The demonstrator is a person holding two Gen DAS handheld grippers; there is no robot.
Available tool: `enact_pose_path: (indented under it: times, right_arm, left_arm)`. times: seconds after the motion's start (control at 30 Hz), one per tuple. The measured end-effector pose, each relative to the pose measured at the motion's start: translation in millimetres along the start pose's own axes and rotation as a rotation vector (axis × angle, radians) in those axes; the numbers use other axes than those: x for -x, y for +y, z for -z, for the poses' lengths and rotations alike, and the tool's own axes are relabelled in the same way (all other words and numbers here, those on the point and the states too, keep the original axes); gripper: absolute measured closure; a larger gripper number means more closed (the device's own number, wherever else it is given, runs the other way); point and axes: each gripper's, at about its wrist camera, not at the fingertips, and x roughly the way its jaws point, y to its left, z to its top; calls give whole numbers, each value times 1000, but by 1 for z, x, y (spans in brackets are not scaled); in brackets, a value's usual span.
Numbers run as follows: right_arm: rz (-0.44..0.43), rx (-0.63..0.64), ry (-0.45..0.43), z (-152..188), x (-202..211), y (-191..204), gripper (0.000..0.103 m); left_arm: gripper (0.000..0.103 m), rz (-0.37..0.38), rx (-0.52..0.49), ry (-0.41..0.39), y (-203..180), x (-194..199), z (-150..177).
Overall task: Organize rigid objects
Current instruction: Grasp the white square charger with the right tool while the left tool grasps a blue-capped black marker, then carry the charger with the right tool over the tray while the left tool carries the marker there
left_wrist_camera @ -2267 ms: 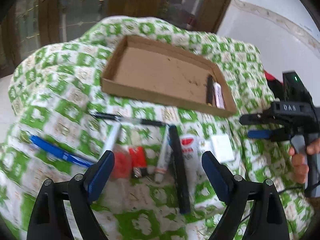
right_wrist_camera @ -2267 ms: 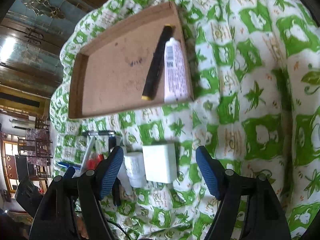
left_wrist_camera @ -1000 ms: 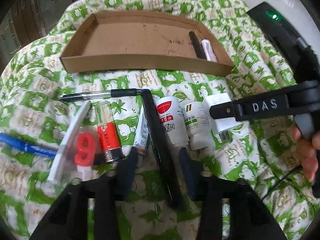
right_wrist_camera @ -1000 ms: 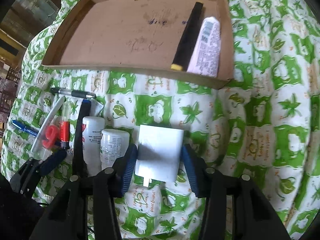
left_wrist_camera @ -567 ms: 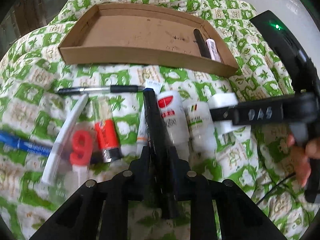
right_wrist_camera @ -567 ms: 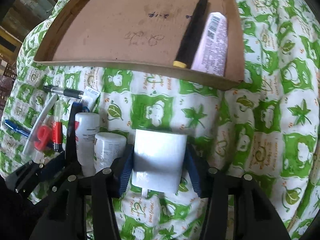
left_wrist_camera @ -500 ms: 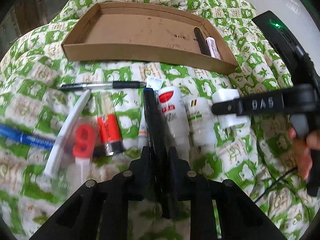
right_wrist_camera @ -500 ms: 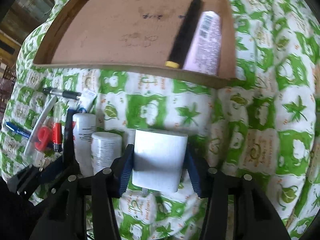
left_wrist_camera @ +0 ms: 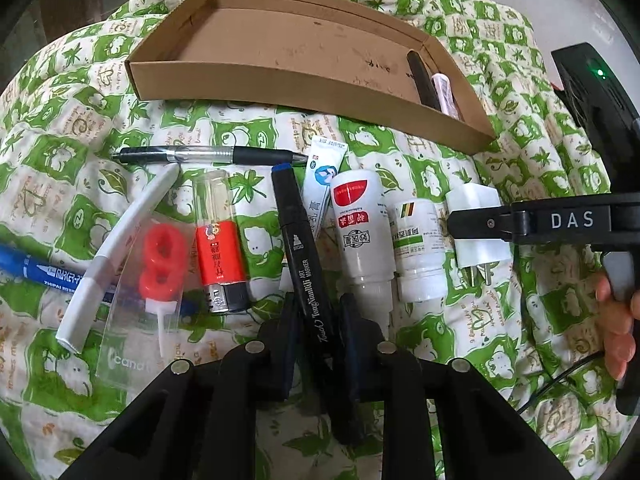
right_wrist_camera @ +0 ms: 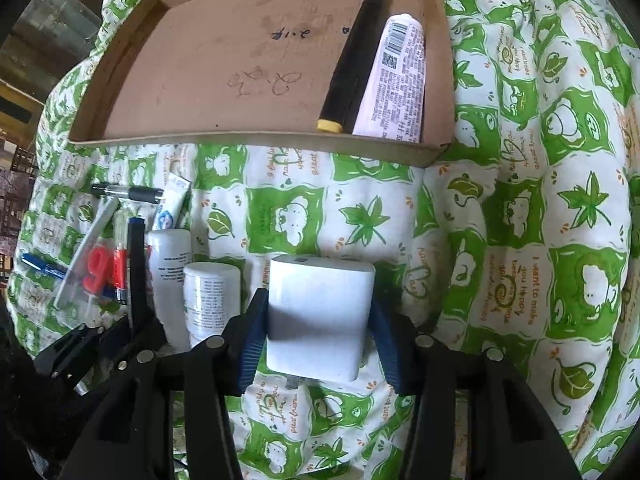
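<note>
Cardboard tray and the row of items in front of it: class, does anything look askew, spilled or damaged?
Nothing looks spilled or damaged. In the row before the cardboard tray, only the black pen lies crosswise and the white stick slants. The rest lie roughly parallel.

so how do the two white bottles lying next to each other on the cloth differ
The bottle with the red label is taller and slimmer; the bottle with the green-striped label is shorter and squatter. The red-labelled one narrows to a neck at its near end; the green-striped one ends in a wide white cap. The red-labelled one lies beside the black marker, the other nearer the white charger. Both are white plastic, lying on their sides.
</note>
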Motion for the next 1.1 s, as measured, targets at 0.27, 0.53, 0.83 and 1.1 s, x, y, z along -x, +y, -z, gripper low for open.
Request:
enact_pose_path:
  times: [0.27,0.53,0.83,1.1]
  right_arm:
    - [-55,13,-34,3,20,7,55]
    - [-74,3,-64,2,35,1,56]
    - [-74,0,-63,1,35,-1,56]
    - [-73,-6,-54,2,32,-2,56]
  left_arm:
    - [86,35,-4,-73,1,27,7]
    - [87,41,14,-111,12,36,4]
    - [87,25,5,-101,11,35,4]
    - [87,49,44,-12,16,16,4]
